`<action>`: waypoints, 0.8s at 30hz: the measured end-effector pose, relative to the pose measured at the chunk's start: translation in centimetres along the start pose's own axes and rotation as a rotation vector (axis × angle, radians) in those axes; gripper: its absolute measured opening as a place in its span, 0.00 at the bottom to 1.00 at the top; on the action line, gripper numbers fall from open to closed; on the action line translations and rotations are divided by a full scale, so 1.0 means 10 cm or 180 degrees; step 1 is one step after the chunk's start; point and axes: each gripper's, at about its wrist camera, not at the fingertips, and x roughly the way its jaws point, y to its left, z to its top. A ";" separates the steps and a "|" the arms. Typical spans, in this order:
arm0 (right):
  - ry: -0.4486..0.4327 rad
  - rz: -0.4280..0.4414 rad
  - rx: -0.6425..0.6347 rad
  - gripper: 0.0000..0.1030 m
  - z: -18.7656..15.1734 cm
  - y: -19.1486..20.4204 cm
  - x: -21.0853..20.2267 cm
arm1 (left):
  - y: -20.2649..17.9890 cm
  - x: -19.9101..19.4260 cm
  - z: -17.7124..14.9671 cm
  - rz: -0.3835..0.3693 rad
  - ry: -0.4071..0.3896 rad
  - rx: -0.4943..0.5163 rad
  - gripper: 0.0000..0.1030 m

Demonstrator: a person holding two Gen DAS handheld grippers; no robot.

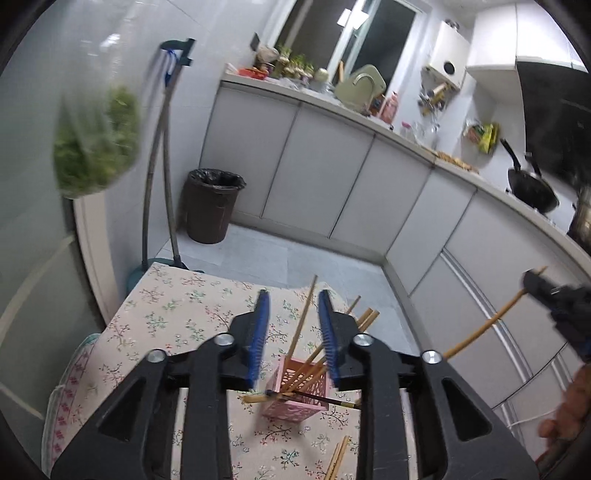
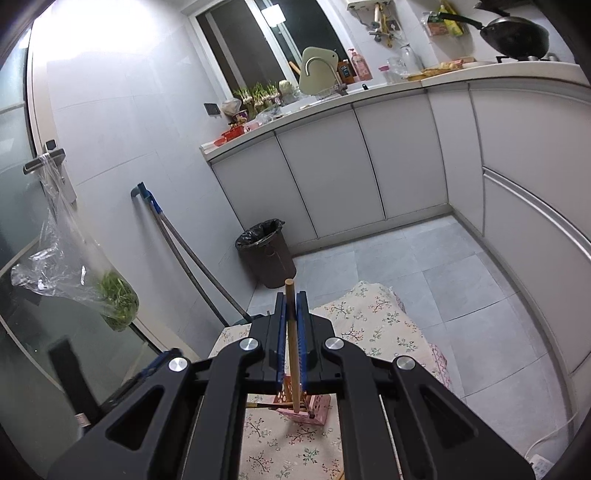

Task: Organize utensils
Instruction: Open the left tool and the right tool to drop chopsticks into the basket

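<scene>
Kitchen table (image 1: pixel 177 310): pink holder (image 1: pixel 297 397) with chopsticks
Right tool (image 2: pixel 291 325): clamps one chopstick (image 2: pixel 291 354), light, stiff, slippery; grip mid-shaft
Left tool (image 1: pixel 293 332): partly open, empty, above holder

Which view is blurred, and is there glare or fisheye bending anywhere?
Left wrist view: motion blur smears the clear plastic bag of green vegetables and the right claw at the edge. Right wrist view: sharp, but glare whitens the upper-left wall. Both views: the grey cabinet fronts bow with fisheye distortion.
</scene>
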 end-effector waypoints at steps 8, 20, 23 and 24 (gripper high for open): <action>0.0160 -0.0123 -0.0145 0.06 -0.12 0.22 0.58 | 0.15 -0.07 0.07 -0.0012 -0.0011 -0.0102 0.30; 0.0489 -0.0248 -0.0292 0.18 -0.68 0.10 0.75 | 0.01 -0.03 -0.10 -0.0044 0.0163 0.0138 0.38; 0.0454 -0.0377 -0.0333 0.45 -0.82 0.00 0.58 | -0.13 -0.07 -0.22 -0.0044 0.0208 0.0275 0.50; 0.0437 -0.0431 -0.0365 0.47 -0.88 -0.04 0.52 | -0.17 -0.06 -0.26 -0.0031 0.0229 0.0321 0.53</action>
